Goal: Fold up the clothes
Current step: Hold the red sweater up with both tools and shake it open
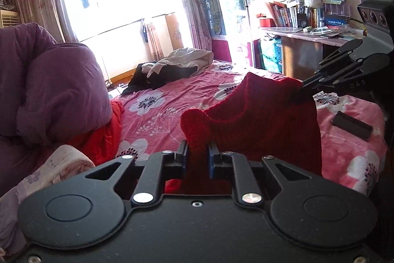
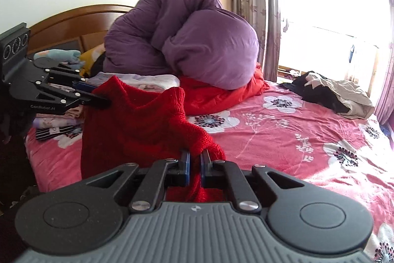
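A red knitted sweater (image 1: pixel 258 122) hangs between my two grippers above the pink flowered bed (image 1: pixel 157 110). In the left wrist view my left gripper (image 1: pixel 197 159) is shut on one top corner of it, the knit bunched between the blue pads. My right gripper (image 1: pixel 301 90) shows at the right of that view, clamped on the other corner. In the right wrist view my right gripper (image 2: pixel 194 165) is shut on the red sweater (image 2: pixel 138 130), and my left gripper (image 2: pixel 106 101) grips its far corner at the left. The sweater's lower part is hidden behind the grippers.
A big purple duvet (image 2: pixel 182 41) is piled on a red blanket (image 2: pixel 221 95) at the headboard. A heap of black and beige clothes (image 2: pixel 330 95) lies near the window. Folded items (image 2: pixel 56 120) sit at the bed's corner. A dark flat case (image 1: pixel 351 126) lies on the bed; a cluttered desk (image 1: pixel 307 33) stands beyond.
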### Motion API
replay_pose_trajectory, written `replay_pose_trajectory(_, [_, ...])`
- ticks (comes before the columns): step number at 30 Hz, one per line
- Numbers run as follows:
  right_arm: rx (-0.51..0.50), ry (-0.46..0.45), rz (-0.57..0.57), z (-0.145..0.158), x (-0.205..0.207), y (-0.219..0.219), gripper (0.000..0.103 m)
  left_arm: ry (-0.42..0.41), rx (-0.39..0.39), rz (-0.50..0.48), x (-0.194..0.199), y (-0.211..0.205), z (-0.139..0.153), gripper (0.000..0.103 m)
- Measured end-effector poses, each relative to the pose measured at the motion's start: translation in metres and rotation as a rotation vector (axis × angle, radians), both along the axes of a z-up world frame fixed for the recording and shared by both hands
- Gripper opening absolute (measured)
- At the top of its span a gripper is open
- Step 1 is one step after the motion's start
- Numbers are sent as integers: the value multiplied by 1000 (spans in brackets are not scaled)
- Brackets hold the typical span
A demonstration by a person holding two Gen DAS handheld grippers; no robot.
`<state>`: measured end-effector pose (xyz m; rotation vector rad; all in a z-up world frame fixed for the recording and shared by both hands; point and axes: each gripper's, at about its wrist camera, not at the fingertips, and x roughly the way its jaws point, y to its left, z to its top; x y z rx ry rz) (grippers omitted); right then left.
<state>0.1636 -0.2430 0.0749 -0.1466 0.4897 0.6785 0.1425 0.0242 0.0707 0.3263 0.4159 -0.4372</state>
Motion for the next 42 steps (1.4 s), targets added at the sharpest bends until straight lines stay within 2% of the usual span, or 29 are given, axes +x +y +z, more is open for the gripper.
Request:
replay_pose_trajectory(3, [2,6,-64,-6,34,2,9,-44,84,26,35,-13,-2,14])
replay_pose_trajectory(5, [-7,-29,-106,-4,50,5,9,-104,129,50,55,-21,4,14])
replay_pose_trajectory(7, [-9,-95,-157,5,62,8,8,-158,110,66,70,-23,19,14])
replay_pose_trajectory(10, [-22,-246,-236,24,72,11,8,-273,98,80,76,-27,41,14])
replay_pose_trajectory(12, [-37,-338,-269,31,72,11,8,-323,121,79,75,-31,43,14])
replay_pose_trajectory(14, [-63,-388,-280,26,69,12,8,-335,171,58,68,-36,29,14])
replay_pose_trajectory(16, [-111,-404,-276,10,67,12,8,-309,244,32,61,-43,-2,14])
replay_pose_trajectory(18, [-158,-362,-254,-21,63,11,8,-254,316,-3,52,-48,-43,14])
replay_pose_trajectory(22, [-262,-211,-197,-113,42,13,8,-93,437,-92,13,-53,-140,14])
replay_pose_trajectory(26, [-376,-84,-101,-194,7,23,8,-21,530,-167,-35,-57,-206,13])
replay_pose_trajectory(29, [-465,-65,-25,-231,-31,39,8,-17,585,-203,-65,-61,-229,13])
replay_pose_trajectory(32, [-519,-64,24,-248,-58,46,8,-9,607,-236,-88,-63,-239,12])
replay_pose_trajectory(42, [-659,-39,190,-255,-117,52,9,64,630,-294,-134,-67,-256,12])
